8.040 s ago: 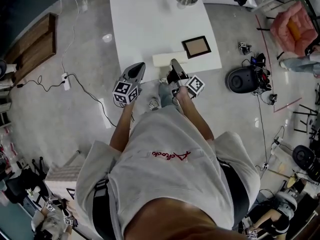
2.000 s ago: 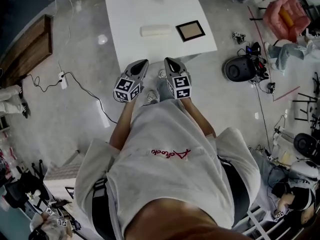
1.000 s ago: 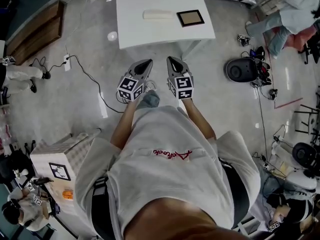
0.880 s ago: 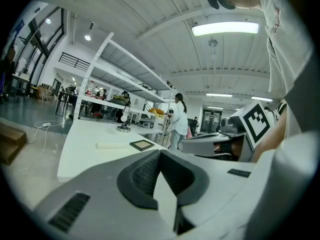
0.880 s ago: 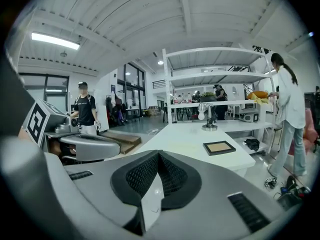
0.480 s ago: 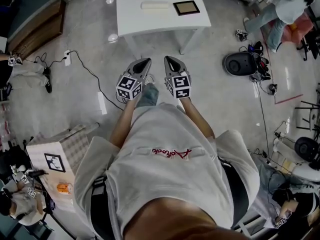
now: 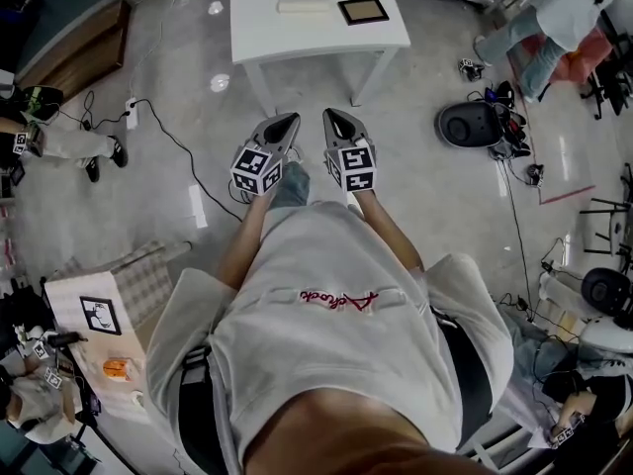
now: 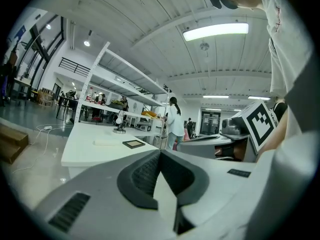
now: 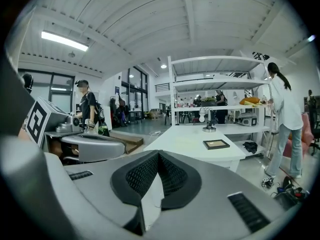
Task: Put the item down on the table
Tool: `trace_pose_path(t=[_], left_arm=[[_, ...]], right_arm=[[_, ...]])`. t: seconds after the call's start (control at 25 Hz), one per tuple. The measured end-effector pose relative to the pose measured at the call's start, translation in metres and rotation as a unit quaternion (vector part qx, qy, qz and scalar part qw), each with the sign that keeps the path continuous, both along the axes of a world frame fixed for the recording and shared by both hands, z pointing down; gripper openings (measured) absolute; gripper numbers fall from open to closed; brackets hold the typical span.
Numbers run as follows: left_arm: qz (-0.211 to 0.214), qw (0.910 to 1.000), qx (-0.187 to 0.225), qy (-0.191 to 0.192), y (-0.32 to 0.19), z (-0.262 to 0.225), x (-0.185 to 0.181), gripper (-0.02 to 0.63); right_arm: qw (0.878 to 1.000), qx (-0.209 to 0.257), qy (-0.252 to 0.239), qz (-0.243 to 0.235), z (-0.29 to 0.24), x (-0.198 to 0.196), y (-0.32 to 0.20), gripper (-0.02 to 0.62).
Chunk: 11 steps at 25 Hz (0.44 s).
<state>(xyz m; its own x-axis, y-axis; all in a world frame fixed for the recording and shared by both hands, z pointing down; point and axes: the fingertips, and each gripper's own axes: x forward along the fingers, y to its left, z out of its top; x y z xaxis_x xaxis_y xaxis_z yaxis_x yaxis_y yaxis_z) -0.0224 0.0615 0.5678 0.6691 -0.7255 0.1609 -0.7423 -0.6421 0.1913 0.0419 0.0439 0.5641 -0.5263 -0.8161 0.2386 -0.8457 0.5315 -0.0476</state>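
- Two grippers are held side by side in front of the person's white T-shirt [image 7: 326, 344]: the left gripper [image 7: 286, 120] and the right gripper [image 7: 331, 116]. Both hang over the floor, well apart from the bench.
- In the left gripper view its two fingers [image 8: 142, 176] are seen clenched, with the tips pressed together — nothing is held between them.
- In the right gripper view its two fingers [image 9: 142, 176] are likewise clenched tip to tip and empty.
- One white bench [image 7: 297, 43] stands at the far side of the scene, and two things are counted on it in the head view.
- The first is the item [image 7: 306, 6], one cream oblong block. It lies flat on the far part of the bench top, touched by neither gripper.
- The second is one dark-framed picture [image 7: 363, 10], lying flat just right of the item and apart from it.
- A third thing is shown on the bench in the gripper views — one metal stand [image 9: 209, 127], upright at the far end beyond the picture.
- One white shelf rack [image 9: 220, 86] is seen behind the bench.
- On the floor right of the bench lies one round black device [image 7: 473, 125].
- On the floor left of the bench lies one white power strip [image 7: 133, 110] with a dark cable running from it.
- One wooden platform [image 7: 69, 62] lies at the far left.
- At the near left one square marker card [image 7: 97, 315] is laid on a pale surface.
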Motion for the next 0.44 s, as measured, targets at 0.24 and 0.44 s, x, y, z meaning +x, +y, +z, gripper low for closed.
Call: trace_pose_path(t=[0.24, 0.44], left_arm=[[0.004, 0.9999, 0.012, -0.002, 0.005, -0.008, 0.008, 0.02], [0.008, 0.9999, 0.012, -0.004, 0.011, -0.004, 0.007, 0.02]], right_arm=[[1.0, 0.009, 0.0, 0.004, -0.007, 0.008, 0.005, 0.006], [1.0, 0.006, 0.002, 0.009, -0.001, 0.008, 0.013, 0.006]])
